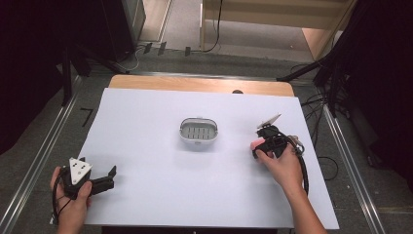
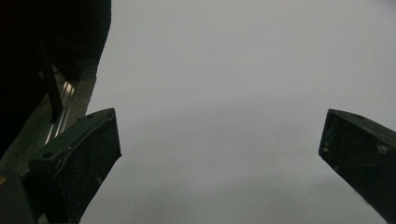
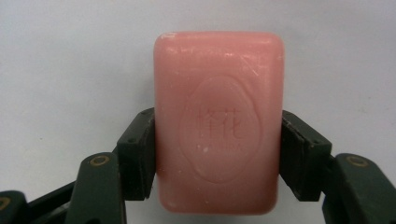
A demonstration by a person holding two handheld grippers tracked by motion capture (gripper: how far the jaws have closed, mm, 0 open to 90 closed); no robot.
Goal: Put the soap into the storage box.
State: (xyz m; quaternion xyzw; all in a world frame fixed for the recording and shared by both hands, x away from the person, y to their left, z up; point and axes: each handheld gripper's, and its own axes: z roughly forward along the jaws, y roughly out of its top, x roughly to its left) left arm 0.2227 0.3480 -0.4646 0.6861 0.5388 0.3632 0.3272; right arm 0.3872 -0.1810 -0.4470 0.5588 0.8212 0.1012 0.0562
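the right gripper has its fingers closed against the two long sides of a pink soap bar, pads flat on its flanks at about mid-length, the embossed face up toward the camera. in the high view the same gripper sits on the right part of the white surface, with a sliver of pink at its tip, well apart from the slotted soap dish near the middle.

the likely trouble is the soap itself: its sides look smooth and rounded, so a light squeeze could let it squirt forward or pivot between the pads once lifted, while a hard one could dent it. the far end overhangs the pads, so a quick swing might tip it down. if it is meant for the dish, a tilted bar could catch the rim and shove the dish.

the left gripper rests at the near left corner, fingers spread wide over bare surface, holding nothing.
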